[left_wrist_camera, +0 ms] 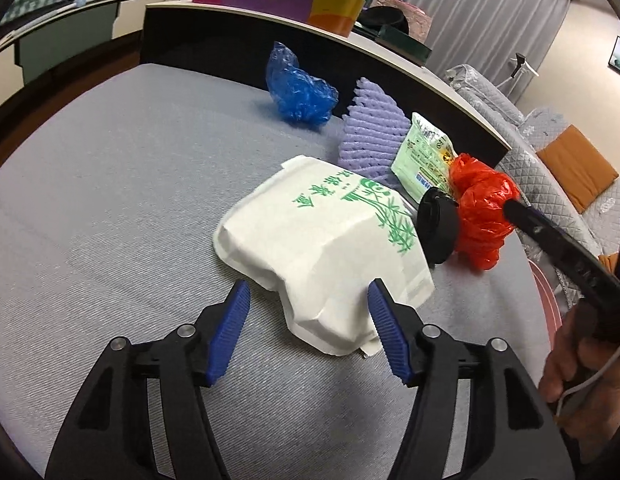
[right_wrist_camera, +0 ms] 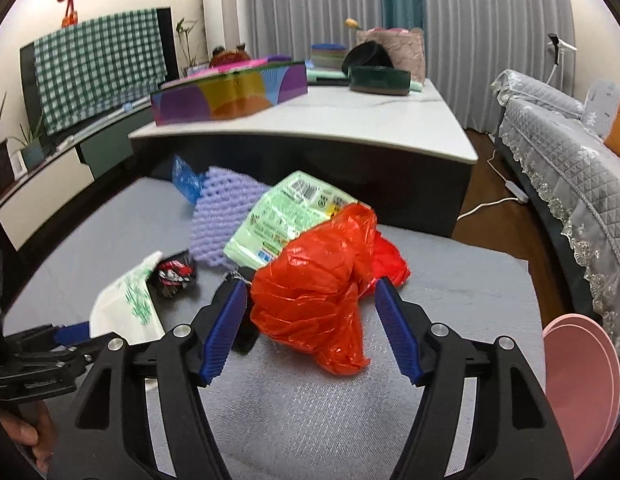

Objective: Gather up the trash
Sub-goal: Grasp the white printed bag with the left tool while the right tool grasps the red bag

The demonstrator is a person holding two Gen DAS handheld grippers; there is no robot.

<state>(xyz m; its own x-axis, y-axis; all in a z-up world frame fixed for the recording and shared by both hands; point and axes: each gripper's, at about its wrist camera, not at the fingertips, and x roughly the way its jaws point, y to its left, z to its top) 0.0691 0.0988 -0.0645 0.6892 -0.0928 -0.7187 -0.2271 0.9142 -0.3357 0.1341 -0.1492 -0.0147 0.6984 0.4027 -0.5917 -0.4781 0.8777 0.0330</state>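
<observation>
Grippers gape: left gripper (left_wrist_camera: 309,300) straddles paper bag (left_wrist_camera: 322,240), right gripper (right_wrist_camera: 312,300) straddles red bag (right_wrist_camera: 318,292).

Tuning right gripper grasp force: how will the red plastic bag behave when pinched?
The red plastic bag is crumpled thin film, so probably floppy and very light; it should collapse between the open right gripper rather than resist. Its glossy surface may slip. A loose tail could drag on the green packet it overlaps.

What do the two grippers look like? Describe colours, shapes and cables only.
Both are alike: the left gripper and right gripper have black plastic arms with triangular cut-outs and silver pivot bolts, ending in blue ribbed pads. Seen from the left wrist camera, a bare hand grips the right gripper's handle, with a thin white cable alongside.
</observation>
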